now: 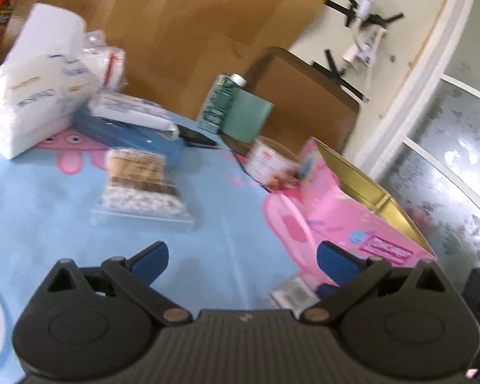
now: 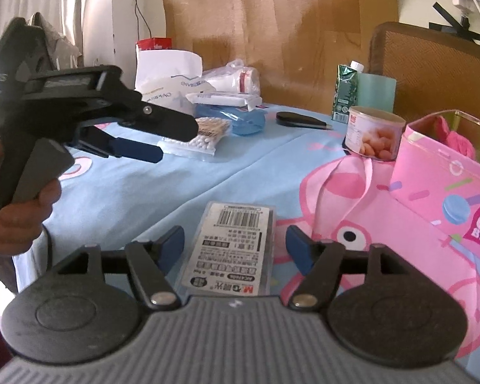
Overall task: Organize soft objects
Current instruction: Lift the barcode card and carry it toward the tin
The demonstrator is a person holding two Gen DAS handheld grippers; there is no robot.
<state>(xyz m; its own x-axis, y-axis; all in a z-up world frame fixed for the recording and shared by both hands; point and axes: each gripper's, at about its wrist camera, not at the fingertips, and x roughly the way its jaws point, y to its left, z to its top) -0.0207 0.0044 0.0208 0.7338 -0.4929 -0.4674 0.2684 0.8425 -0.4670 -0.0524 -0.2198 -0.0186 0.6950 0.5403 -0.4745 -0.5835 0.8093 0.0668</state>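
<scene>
Cotton swabs bag [image 1: 140,185] lies flat mid-counter, ahead of the released, empty left tool [image 1: 241,260]. The right tool [image 2: 235,246] straddles a flat packet [image 2: 233,249], pads clear. Risk: slippery plastic could slide from a shallow pinch

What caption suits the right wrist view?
Open right gripper straddling a clear plastic barcoded case on blue cartoon cloth, beside a pink biscuit tin.

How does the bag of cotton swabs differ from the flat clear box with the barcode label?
The clear bag of cotton swabs lies far back on the blue cartoon tablecloth, clear of both grippers; the flat clear plastic box with a barcode label lies between the open right gripper's fingers. The bag looks soft, the box rigid. Both are transparent and lie flat.
</scene>
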